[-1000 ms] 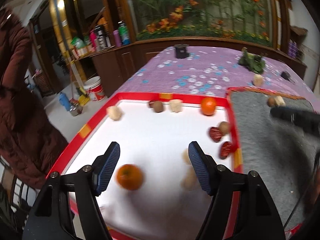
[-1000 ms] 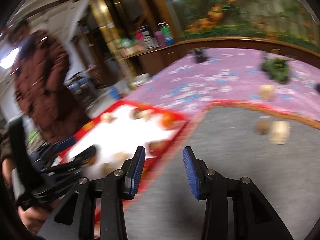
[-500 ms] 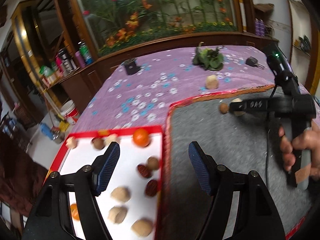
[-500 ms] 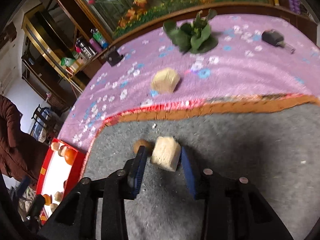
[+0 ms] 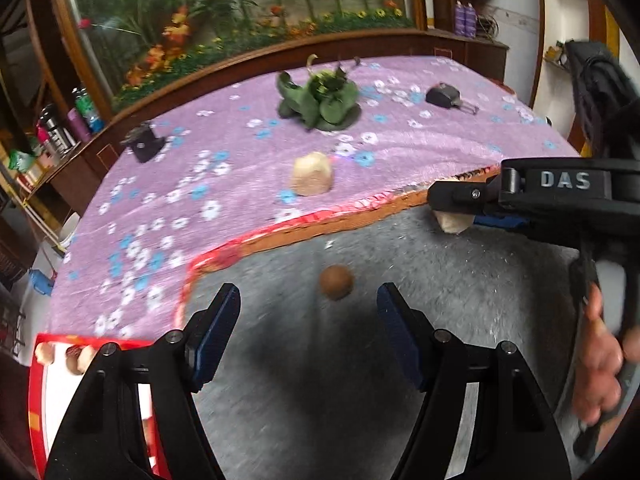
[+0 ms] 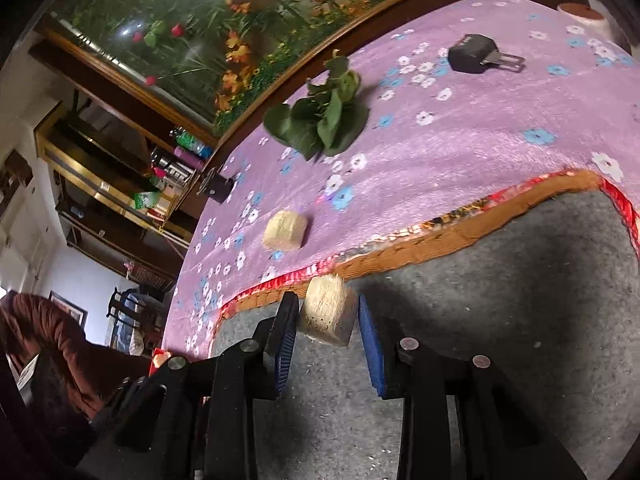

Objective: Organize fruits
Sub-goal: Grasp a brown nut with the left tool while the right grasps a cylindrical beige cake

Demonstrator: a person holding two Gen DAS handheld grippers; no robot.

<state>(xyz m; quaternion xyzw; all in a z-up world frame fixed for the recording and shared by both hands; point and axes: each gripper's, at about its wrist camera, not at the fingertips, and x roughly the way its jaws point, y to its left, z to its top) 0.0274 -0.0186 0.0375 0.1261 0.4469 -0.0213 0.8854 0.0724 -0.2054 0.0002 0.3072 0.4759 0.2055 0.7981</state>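
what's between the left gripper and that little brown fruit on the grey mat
Nothing visible. The brown fruit lies alone on bare grey mat, just ahead of the left gripper, whose jaws are closing with nothing between them. The right gripper, off to the side, clamps a pale chunk.

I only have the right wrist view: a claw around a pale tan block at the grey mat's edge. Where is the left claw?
Observer: The left claw hangs over the grey felt mat, its jaws closing, nothing gripped.
Operator: Anything near it to pick up?
Observer: A small round brown fruit lies on the mat just ahead of it, untouched.
Operator: Who holds the right claw with the pale tan block?
Observer: A bare hand grips its handle.
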